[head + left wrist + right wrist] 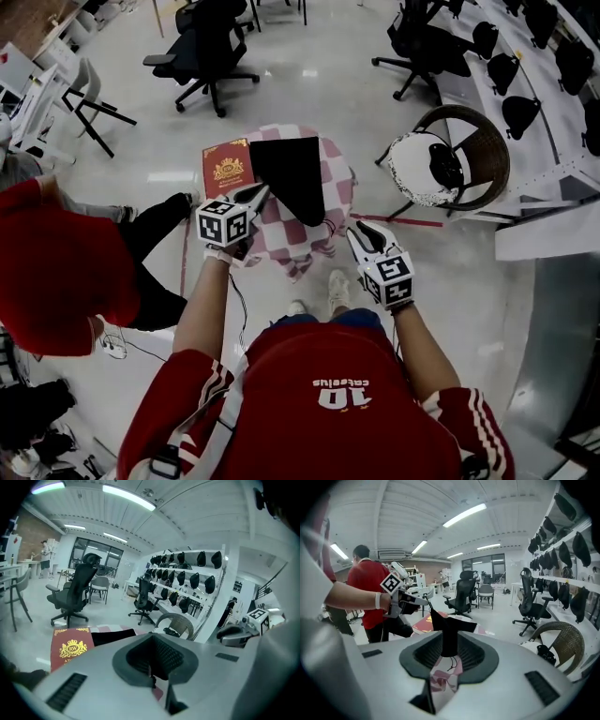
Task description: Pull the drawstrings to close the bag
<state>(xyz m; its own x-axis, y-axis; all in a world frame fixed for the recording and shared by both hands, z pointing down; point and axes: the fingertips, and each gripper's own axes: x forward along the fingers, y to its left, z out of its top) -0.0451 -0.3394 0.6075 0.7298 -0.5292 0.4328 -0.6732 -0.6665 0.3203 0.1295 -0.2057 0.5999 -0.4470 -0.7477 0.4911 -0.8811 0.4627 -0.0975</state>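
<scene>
- The red shirt (328, 403) of the person holding the grippers lies nearest the head camera and fills the 6 o'clock part of that view.
- A second person in red (52, 262) stands at 9 o'clock, well apart from the table.
- A wicker chair (487, 141) with a white seat pad stands at 3 o'clock of the table, near it but apart.
- The small round table (337, 187), under a pink-and-white checked cloth, sits just above the picture's centre.
- The black drawstring bag (295, 173) lies on the cloth towards 12 o'clock. One corner is raised towards 9 o'clock.
- A red box (226, 167) with a gold crest rests on the table's 10 o'clock edge, touching the bag's side.
- The left gripper (261, 194) reaches in from 8 o'clock. Its jaws are pressed together on a thin black drawstring (429, 605) running to the bag's raised corner.
- The right gripper (358, 234) sits at 4 o'clock of the table. Its jaws stand apart with nothing gripped, and checked cloth shows through the gap.
- A loose cord (450, 662) dangles from the bag, in line with that gap.
</scene>
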